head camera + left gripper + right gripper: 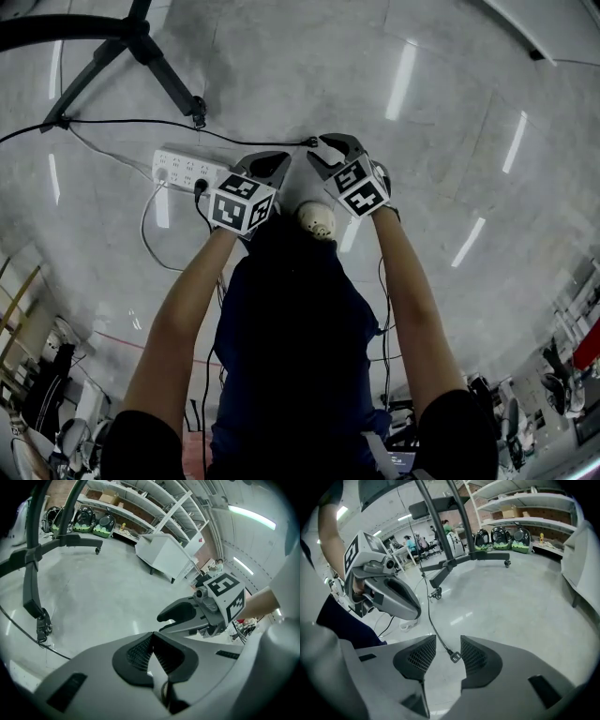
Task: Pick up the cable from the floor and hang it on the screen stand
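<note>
1. My right gripper (448,649) is open. The cable (430,620) end lies on the floor, framed between the jaws, not yet pinched.
2. I'd go lower, centre the pads just behind the plug, then close firmly.
3. My left gripper (152,641) is closed and empty. It could gather slack before I reach for the stand (440,536).

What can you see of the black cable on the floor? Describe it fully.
The cable is thin, black and smooth, ending in a small blocky plug. It lies slack on the glossy grey floor, running from near the wheeled stand to the open right tongs, whose pads frame the plug without touching it.
</note>
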Motion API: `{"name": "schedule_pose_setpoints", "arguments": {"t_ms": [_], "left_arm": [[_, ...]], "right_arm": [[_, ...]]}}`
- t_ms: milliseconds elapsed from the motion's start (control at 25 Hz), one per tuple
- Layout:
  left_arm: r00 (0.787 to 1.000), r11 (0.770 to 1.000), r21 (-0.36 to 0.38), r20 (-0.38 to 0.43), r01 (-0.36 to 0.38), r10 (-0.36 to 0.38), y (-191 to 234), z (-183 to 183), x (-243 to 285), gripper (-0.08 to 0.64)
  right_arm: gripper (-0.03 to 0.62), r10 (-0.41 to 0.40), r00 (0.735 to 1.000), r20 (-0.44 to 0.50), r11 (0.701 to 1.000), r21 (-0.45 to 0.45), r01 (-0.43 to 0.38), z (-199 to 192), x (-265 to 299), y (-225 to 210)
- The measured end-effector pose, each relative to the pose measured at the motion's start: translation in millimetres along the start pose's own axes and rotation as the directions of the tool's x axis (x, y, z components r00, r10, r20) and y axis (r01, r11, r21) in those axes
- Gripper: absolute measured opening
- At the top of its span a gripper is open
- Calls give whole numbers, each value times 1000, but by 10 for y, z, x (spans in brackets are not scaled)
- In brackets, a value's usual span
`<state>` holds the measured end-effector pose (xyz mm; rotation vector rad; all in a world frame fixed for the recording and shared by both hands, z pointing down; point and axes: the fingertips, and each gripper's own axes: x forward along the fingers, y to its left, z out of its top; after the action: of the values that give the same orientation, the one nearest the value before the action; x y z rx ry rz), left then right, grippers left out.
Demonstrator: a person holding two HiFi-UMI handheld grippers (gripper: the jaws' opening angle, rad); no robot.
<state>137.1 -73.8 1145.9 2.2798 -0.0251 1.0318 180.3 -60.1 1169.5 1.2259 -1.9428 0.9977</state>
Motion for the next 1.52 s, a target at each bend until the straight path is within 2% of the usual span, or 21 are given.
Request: {"name": "schedule_pose_setpoints", "arguments": {"t_ms": [200, 360, 480, 680, 920, 1160, 1240, 1320, 1520], "left_arm": [[1000, 1000, -10, 1, 6, -6, 95, -173, 102, 8], [1000, 1000, -8, 5, 23, -23, 165, -263, 206, 8], [999, 999, -25, 16, 31, -30, 243, -295, 270, 8], [999, 999, -47, 40, 26, -24, 372, -294, 348, 8], [999, 996, -92, 53, 0, 5, 508, -383, 377, 8], [998, 992, -125, 51, -19, 25, 553, -386, 434, 8], [998, 991, -132, 48, -22, 29, 549, -376, 462, 8], [998, 990, -137, 45, -25, 32, 547, -363, 474, 8], [999, 989, -143, 30, -28, 33, 520, -336, 449, 8]], "right_arm": [[202, 41, 995, -86, 985, -162, -54, -118, 278, -16], [206, 47, 983, -178, 942, -319, -103, -297, 521, 26], [206, 40, 975, -220, 915, -383, -124, -417, 676, 50], [206, 8, 970, -244, 903, -416, -112, -554, 868, 0], [205, -18, 961, -277, 911, -401, -98, -691, 1030, -74], [201, -67, 964, -255, 909, -413, -46, -692, 1051, -107], [191, -80, 958, -275, 912, -408, -41, -703, 1051, -100], [151, -84, 952, -295, 917, -397, -42, -710, 1054, -89], [143, -70, 937, -341, 932, -357, -60, -675, 1039, -93]]}}
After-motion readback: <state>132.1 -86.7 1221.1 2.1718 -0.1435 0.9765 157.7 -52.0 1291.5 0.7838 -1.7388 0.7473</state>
